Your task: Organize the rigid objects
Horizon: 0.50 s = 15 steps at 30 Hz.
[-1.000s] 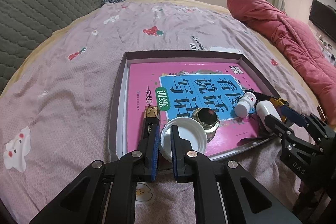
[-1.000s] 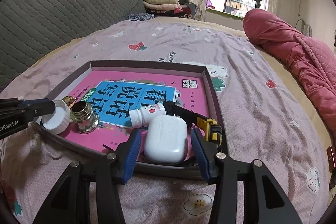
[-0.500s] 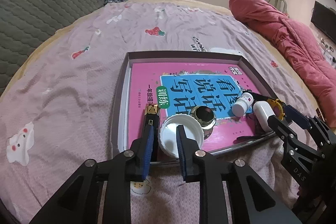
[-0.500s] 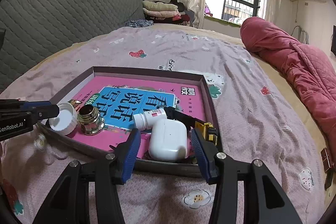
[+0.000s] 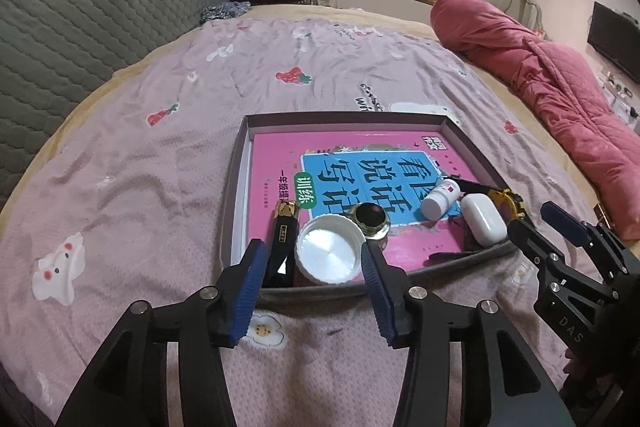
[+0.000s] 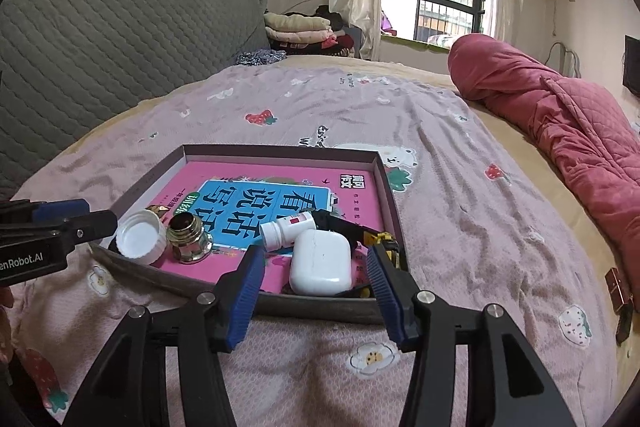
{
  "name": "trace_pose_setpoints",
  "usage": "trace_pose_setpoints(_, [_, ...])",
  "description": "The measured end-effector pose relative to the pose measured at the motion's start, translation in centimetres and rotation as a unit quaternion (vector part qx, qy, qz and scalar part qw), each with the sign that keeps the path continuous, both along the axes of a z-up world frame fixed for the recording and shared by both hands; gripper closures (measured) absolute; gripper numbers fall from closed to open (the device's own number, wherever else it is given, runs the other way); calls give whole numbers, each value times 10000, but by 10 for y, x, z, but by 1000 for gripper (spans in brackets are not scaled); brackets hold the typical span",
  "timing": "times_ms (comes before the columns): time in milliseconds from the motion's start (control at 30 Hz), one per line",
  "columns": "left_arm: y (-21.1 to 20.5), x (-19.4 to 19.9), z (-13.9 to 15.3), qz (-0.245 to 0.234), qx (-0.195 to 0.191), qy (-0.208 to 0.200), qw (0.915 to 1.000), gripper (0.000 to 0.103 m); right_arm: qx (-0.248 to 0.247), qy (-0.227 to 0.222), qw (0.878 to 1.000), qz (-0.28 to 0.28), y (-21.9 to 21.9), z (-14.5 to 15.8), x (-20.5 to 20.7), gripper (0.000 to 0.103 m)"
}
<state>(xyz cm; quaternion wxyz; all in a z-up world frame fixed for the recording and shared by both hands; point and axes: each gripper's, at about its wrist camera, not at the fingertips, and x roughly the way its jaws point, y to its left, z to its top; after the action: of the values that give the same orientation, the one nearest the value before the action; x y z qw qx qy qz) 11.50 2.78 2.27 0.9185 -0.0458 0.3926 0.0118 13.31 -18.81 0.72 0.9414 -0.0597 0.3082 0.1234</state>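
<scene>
Jaws of the left gripper [image 5: 312, 283] are being opened, nothing gripped, round white plastic cap [image 5: 330, 250] lying just ahead between them in the shallow grey cardboard tray [image 5: 236, 187], while the right gripper [image 6: 316, 287], nearer the smooth white earbud case [image 6: 321, 262], is being opened too, case untouched.

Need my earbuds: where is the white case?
The white case lies in the tray's near right corner, beside the small white bottle, just ahead of the right gripper.

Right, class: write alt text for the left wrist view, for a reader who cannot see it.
The left gripper, fingers opening, hangs before a white cap in a shallow tray on a bed. The tray also holds a pink book, a pill bottle and a white earbud case.
</scene>
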Motion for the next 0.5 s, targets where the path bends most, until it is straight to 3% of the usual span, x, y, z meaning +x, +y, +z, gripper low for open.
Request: trace_pose_setpoints(500, [1,-30,6,167,-105,124,9997,32,69,121,9999,-76,0,10,-30,48])
